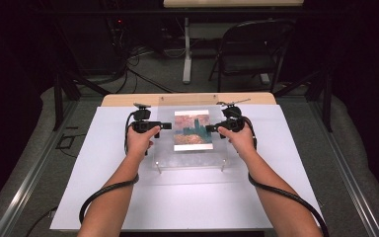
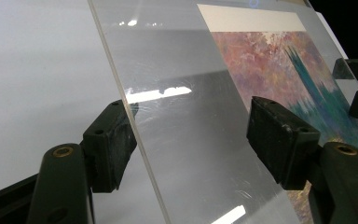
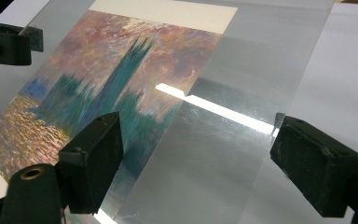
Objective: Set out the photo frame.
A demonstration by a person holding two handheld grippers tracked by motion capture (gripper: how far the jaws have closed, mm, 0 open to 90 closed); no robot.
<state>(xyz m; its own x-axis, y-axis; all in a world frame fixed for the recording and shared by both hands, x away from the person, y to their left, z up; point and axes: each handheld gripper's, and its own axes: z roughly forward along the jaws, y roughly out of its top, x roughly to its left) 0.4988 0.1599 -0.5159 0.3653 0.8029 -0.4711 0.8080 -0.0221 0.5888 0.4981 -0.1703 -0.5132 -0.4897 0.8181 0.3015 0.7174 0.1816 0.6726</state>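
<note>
A clear plastic sheet (image 1: pixel 190 157) lies flat over a painted print (image 1: pixel 192 130) at mid-bench (image 1: pixel 128 207). L gripper (image 1: pixel 167 126) at the sheet's left edge, fingers (image 2: pixel 109 144) wide, edge between them, not pressed. R gripper (image 1: pixel 210 128) at the right edge, fingers (image 3: pixel 91 161) also apart, w/ nothing clamped.

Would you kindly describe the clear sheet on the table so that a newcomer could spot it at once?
On the white table, between the two grippers, a clear sheet stands on small feet over a painted picture of teal towers under a pink sky. The left gripper and the right gripper straddle its side edges. It is the one see-through thing there, marked by glare streaks.
</note>
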